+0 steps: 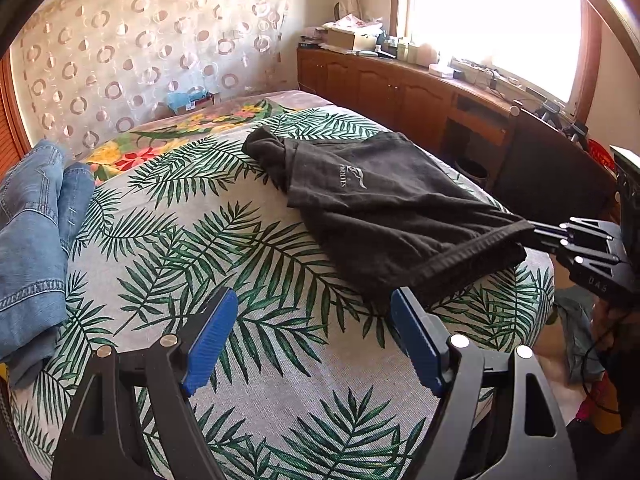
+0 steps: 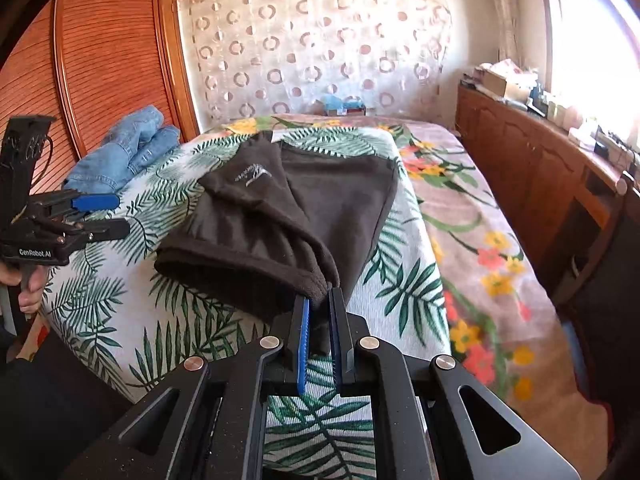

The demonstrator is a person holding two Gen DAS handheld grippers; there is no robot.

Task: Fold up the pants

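Dark brown pants with a small pale logo lie crumpled on the palm-leaf bed cover. My right gripper is shut on a corner of the pants' near hem, the cloth pinched between its blue pads. In the left wrist view the right gripper reaches in from the right edge and pulls that hem taut. My left gripper hovers open above the cover, nothing between its fingers, its right finger close to the pants' near edge. From the right wrist view, the left gripper is at the far left, held by a hand.
Blue jeans lie bunched on the bed's left side by a wooden slatted wardrobe. A floral blanket covers the bed's right part. A cluttered wooden cabinet runs under the bright window. A patterned curtain hangs behind the bed.
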